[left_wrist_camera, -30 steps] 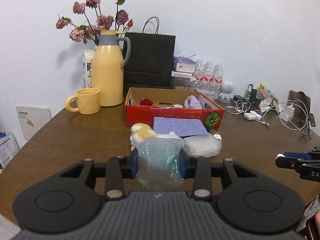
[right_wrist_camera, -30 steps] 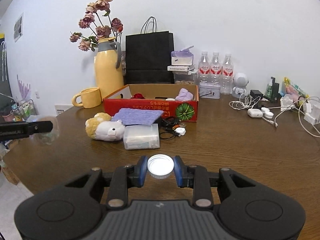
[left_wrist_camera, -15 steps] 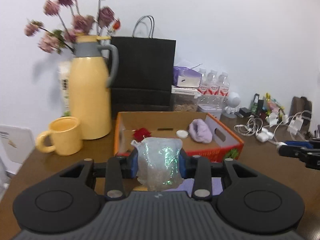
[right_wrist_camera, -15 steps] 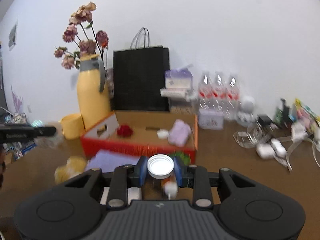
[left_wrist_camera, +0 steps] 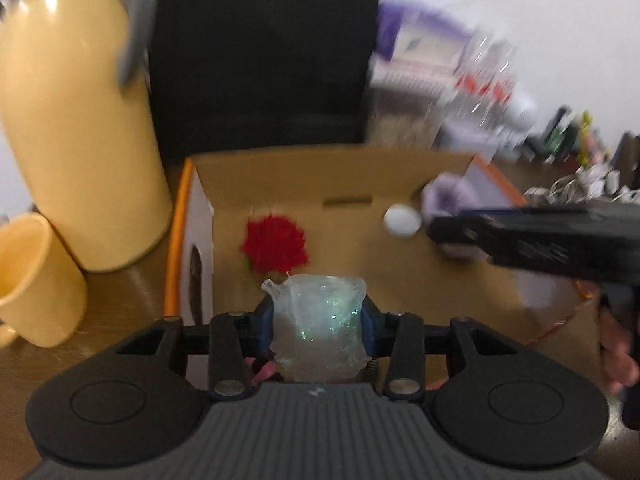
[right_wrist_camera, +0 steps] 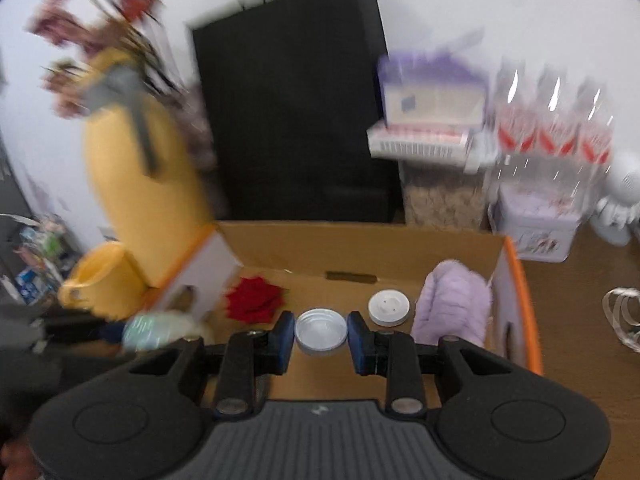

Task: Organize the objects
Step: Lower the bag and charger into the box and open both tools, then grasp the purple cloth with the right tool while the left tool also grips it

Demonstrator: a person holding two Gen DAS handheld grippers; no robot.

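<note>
While blur smears the bottles [left_wrist_camera: 486,76], the left tongs [left_wrist_camera: 318,330] open around a glittery packet [left_wrist_camera: 320,328].

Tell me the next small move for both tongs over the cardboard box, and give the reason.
Probably let go. The left tongs are already opening around the iridescent plastic bag, and the right tongs grip the white lid. Both hang over the cardboard box, where the red flower, a white disc and the purple plush already lie.
</note>
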